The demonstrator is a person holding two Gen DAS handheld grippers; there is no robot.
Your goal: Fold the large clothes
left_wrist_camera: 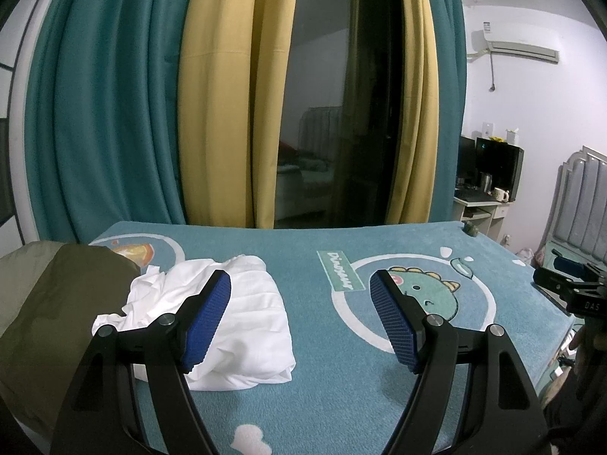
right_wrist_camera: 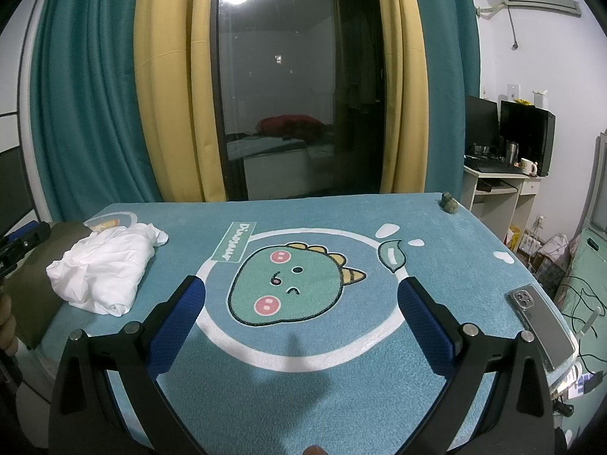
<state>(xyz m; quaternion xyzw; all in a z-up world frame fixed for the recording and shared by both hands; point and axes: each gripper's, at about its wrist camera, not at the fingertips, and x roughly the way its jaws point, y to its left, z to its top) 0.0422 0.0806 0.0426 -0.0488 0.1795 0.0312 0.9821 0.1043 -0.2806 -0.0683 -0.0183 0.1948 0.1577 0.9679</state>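
A crumpled white garment lies on the left part of the blue dinosaur mat; it also shows in the right wrist view at the left. An olive garment lies beside it at the mat's left edge, partly under the white one. My left gripper is open and empty, its left finger over the white garment's near side. My right gripper is open and empty above the dinosaur picture, well right of the clothes.
A phone lies at the mat's right edge. A small dark object sits at the far right corner. Curtains and a glass door stand behind the table. A desk with monitors is at the right.
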